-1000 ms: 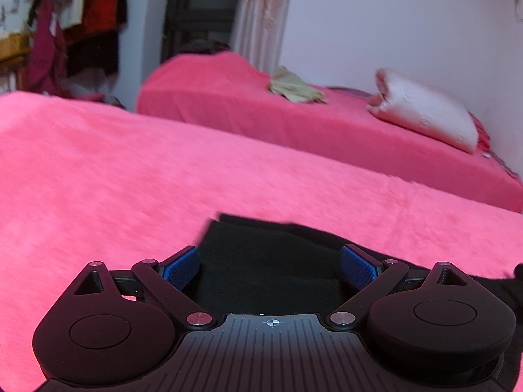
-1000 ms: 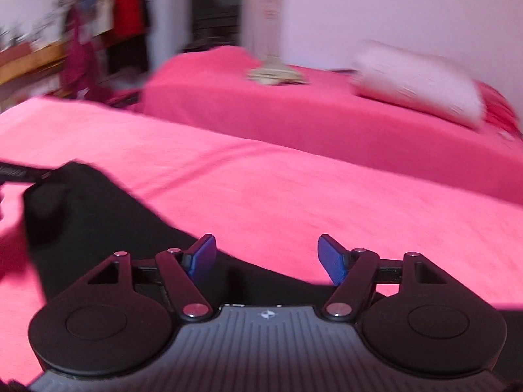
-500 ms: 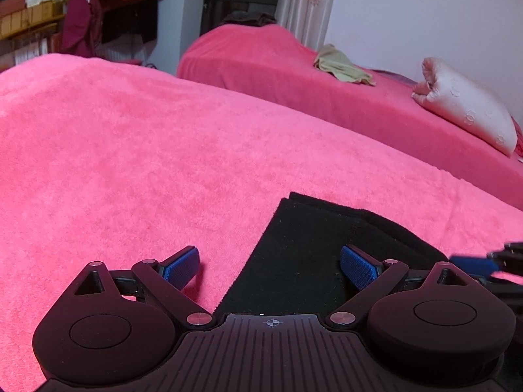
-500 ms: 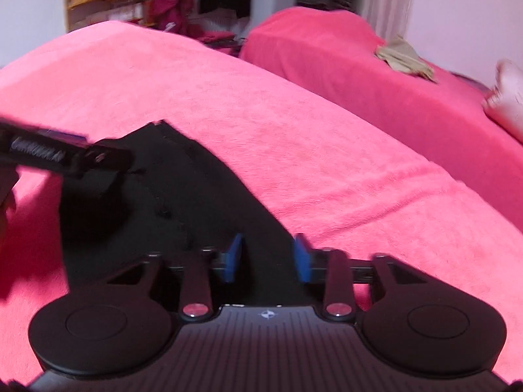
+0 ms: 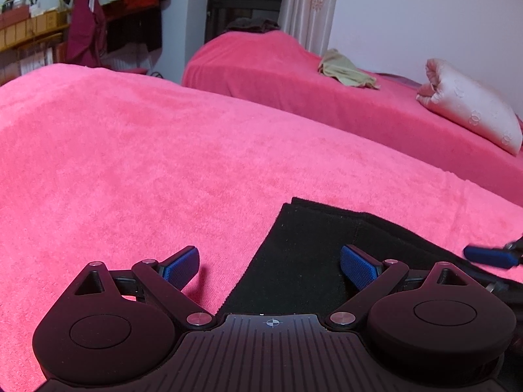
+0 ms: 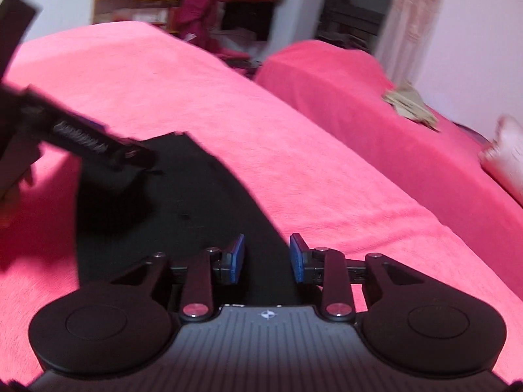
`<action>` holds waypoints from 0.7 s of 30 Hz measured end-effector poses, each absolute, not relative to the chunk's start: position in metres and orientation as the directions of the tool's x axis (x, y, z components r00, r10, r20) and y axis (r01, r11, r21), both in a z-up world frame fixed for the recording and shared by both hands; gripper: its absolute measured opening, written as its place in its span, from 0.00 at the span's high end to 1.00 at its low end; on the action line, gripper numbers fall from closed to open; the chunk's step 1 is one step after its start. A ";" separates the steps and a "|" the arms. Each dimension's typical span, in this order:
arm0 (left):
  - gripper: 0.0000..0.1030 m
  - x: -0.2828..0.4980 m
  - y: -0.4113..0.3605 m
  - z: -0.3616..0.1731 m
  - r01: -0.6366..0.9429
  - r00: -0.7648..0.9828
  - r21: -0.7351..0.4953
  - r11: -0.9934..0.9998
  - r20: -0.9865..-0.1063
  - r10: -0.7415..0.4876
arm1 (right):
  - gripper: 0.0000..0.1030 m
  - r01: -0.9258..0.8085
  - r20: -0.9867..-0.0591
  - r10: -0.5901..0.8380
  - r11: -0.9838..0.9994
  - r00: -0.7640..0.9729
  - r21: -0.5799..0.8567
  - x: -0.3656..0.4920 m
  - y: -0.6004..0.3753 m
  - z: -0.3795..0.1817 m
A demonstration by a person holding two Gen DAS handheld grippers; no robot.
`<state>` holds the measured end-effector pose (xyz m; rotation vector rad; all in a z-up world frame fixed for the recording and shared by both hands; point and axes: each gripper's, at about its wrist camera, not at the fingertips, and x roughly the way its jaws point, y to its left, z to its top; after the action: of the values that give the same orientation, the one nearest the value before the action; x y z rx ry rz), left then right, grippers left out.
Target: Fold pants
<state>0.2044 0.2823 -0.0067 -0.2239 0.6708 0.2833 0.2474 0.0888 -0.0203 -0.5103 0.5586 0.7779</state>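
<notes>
Black pants [image 5: 313, 254] lie flat on the pink bedspread [image 5: 147, 170] at 6 o'clock, soft, limp and light, best pinched at a corner edge; left gripper [image 5: 269, 263] spread wide over the hem, right gripper [image 6: 267, 256] half-closed, gripping nothing visible.

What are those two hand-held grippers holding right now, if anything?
Nothing. The left hand-held gripper is wide open over the black pants; the right hand-held gripper is partly open above their edge, not clamped.
</notes>
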 end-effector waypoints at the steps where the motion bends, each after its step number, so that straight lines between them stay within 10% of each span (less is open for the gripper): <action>1: 0.00 0.204 0.282 -0.006 -0.326 0.749 -0.114 0.938 -0.636 0.183 | 0.67 -0.771 -0.647 0.501 0.597 0.575 -0.222 0.249 0.093 -0.023; 6: 0.00 0.205 0.279 -0.008 -0.335 0.741 -0.083 0.939 -0.638 0.208 | 0.67 -0.775 -0.667 0.484 0.587 0.566 -0.232 0.255 0.103 -0.029; 10: 0.00 0.204 0.279 -0.007 -0.340 0.742 -0.074 0.937 -0.634 0.219 | 0.93 -0.772 -0.672 0.479 0.594 0.564 -0.225 0.248 0.102 -0.029; 21: 0.00 0.205 0.276 -0.008 -0.340 0.738 -0.049 0.939 -0.633 0.235 | 0.94 -0.692 -0.652 0.423 0.687 0.629 -0.222 0.268 0.103 -0.030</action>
<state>0.2052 0.2759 -0.0080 -0.1653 0.6703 0.3171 0.2682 0.1029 -0.0304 -0.4867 0.6026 0.6681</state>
